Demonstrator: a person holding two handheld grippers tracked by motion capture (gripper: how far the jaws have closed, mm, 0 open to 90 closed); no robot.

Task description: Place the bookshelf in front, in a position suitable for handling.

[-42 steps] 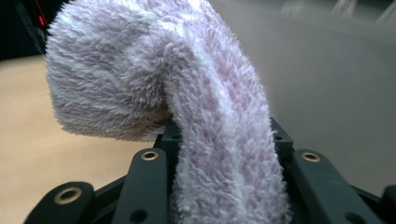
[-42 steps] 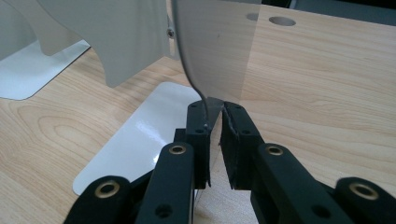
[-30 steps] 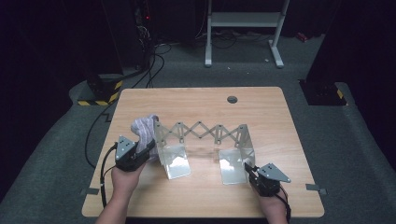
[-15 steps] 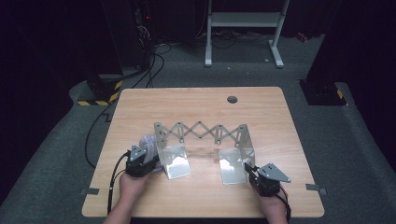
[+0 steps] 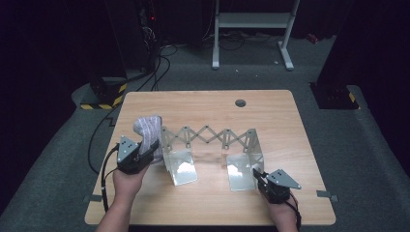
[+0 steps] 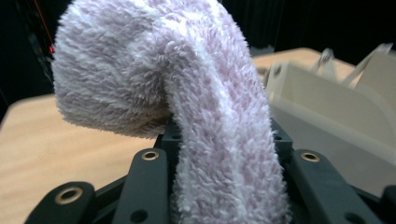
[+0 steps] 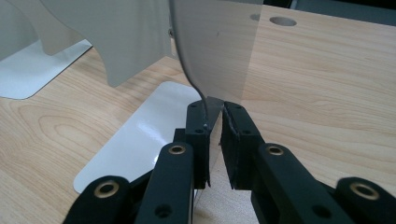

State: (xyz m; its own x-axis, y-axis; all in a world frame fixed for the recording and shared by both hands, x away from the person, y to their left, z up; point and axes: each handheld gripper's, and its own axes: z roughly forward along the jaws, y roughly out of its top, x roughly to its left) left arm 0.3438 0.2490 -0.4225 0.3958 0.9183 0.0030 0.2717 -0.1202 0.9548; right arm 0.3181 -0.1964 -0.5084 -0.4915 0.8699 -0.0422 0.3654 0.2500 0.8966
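A fluffy pale lilac sock (image 5: 147, 126) stands up from my left gripper (image 5: 153, 147), which is shut on its lower part at the table's left side. In the left gripper view the sock (image 6: 187, 84) curls over the black jaws and hides their tips. A folding metal rack (image 5: 208, 135) with a scissor lattice stands mid-table just right of the sock. My right gripper (image 5: 256, 174) is near the front edge, shut on the lower edge of the rack's right upright plate (image 7: 215, 46). Its flat foot (image 7: 135, 135) lies on the wood.
The wooden table (image 5: 290, 125) has a round cable hole (image 5: 240, 103) near its back edge. On the floor behind it are a white stand (image 5: 251, 21), loose cables (image 5: 154, 58) and a block with yellow and black stripes (image 5: 104, 92).
My left gripper, with the sock, dipped toward the person half a second ago and has come back forward beside the rack. The right gripper and the rack have not moved.
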